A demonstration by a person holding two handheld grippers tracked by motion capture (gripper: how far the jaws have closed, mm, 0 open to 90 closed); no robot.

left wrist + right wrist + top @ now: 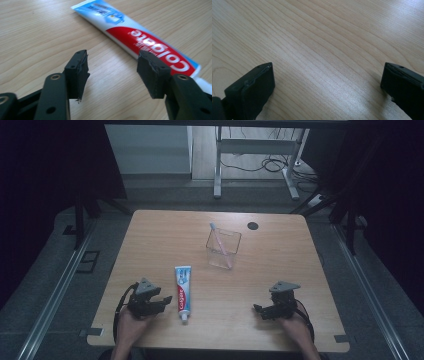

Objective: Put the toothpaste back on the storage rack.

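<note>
A: Left gripper [169,300] sitting low at the near-left of the table [280,245], jaws half-spread, nothing between them. Just bare wood in the gap in the left gripper view. Not gripping anything yet.

B: Yep. Tube [140,40] lying flat just off the right jaw, cap end near, crimped end pointing away toward the cup [223,249]. Touching that jaw or not? Can't tell from here.

A: So probably lining up for a grab on the tube. Best bet: slide sideways till the red part sits between the pads, then squeeze across the width.

B: Agreed. Better to go for the fat middle, not the cap end, less chance of it pivoting or squirting out. Gentle squeeze too, soft tube.

A: Also worth keeping low, flat thing, easy to skim over.

B: Right gripper [259,309] parked at the near-right, jaws wide apart, empty, well clear of everything.

A: Cup mid-table with a brush [220,243] leaning inside. Likely destination, just guessing.
</note>
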